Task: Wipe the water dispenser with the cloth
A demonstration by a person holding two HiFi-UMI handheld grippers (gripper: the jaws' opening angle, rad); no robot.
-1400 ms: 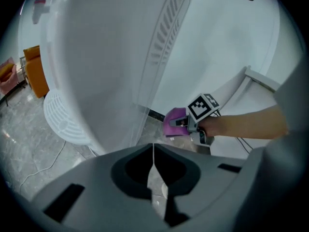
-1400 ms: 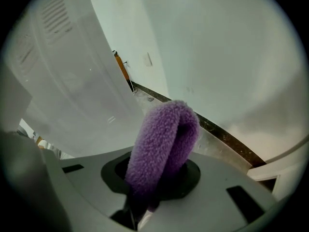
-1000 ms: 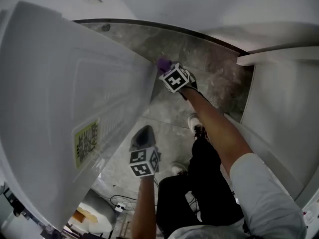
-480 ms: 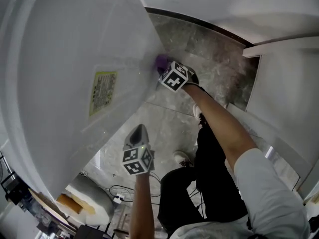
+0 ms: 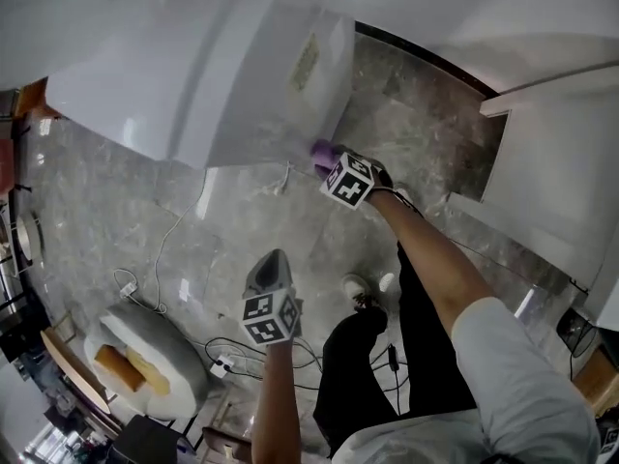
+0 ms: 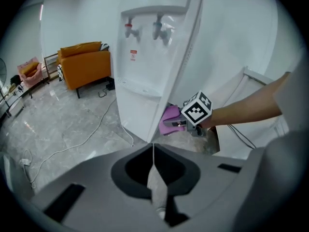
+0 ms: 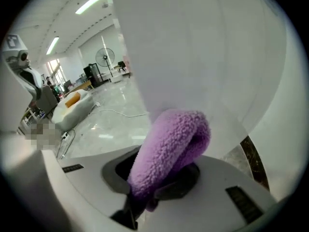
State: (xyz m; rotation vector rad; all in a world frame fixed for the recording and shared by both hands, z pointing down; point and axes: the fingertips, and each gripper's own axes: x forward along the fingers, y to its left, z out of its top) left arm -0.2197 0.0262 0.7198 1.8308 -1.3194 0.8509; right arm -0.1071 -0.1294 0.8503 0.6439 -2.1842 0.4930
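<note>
Cloth (image 7: 169,144): 1 purple fleece piece, folded over, clamped between the jaws of right gripper (image 5: 331,160). Its free fold touches the white side panel of water dispenser (image 6: 145,66), low down by the bottom corner.

Left gripper (image 6: 153,166): jaws pressed together, nothing between them. It hangs over grey marble floor (image 5: 106,201), apart from the dispenser. In head view the right gripper sits at 1 o'clock from it.

Counts from left gripper view:
- 2 taps on the dispenser front: red tap (image 6: 129,30) and blue-grey tap (image 6: 161,30) at 3 o'clock of it.
- 1 small label (image 6: 133,56) at 6 o'clock of the red tap.
- 1 white cable (image 6: 90,133) trailing over the floor toward 8 o'clock.
- 1 orange sofa (image 6: 89,64) at 9 o'clock of the dispenser.
</note>
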